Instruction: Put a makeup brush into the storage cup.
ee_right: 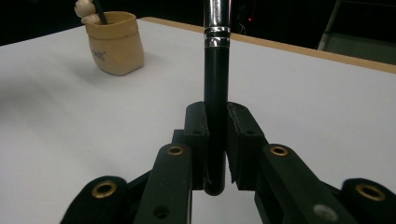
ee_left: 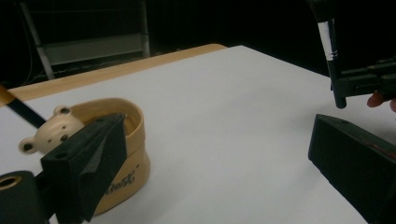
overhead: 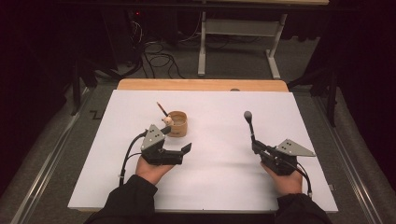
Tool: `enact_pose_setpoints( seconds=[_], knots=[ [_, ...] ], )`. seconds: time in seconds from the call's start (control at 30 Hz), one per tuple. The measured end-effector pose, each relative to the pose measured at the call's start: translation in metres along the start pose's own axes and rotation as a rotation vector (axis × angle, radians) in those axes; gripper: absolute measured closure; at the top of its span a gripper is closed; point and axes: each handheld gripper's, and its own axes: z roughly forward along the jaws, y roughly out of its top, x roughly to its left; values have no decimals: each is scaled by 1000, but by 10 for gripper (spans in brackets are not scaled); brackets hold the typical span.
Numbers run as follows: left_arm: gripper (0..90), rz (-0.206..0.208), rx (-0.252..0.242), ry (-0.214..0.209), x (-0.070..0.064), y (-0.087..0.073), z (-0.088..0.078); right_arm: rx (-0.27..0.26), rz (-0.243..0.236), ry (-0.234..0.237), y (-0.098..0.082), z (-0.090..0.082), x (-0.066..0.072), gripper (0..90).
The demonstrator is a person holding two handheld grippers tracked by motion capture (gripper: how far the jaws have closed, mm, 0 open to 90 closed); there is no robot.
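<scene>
Brush (overhead: 249,125) stands upright, clenched by its black handle in the right tongs (ee_right: 215,140), well right of the cup (overhead: 178,123). Better keep it vertical while carrying it over the counter (overhead: 219,177) to that cup. Left tongs (overhead: 180,147) gape, released, just before the cup. Their own view reveals a bear-headed stick (ee_left: 46,133) inside; the right tongs' view shows the brush's silver ferrule.

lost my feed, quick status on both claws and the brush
Right claw shut on makeup brush, upright, bristles up. Left claw open, empty, beside tan cup. Bear-topped pencil already in cup; white mat between brush and cup bare.
</scene>
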Motion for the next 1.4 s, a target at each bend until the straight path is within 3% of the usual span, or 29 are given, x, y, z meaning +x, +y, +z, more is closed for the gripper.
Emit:
enact_pose_setpoints(
  seconds=[0.1, 0.23, 0.63, 1.1, 1.4],
  knots=[
    [53, -1, -9, -17, -3, 5, 9, 2, 0, -1, 0, 0, 1, 806],
    [52, -19, -27, -45, -8, -1, 16, 1, -6, -5, 0, 0, 2, 805],
    [50, -13, -27, -72, -13, -7, 13, 2, -43, 17, 13, 9, 21, 806],
    [58, -30, -36, -86, -14, -5, 12, -31, -69, 100, 30, 41, 53, 806],
    [60, -38, -35, -110, -19, -5, 12, -74, -65, 127, 31, 40, 61, 805]
  ],
)
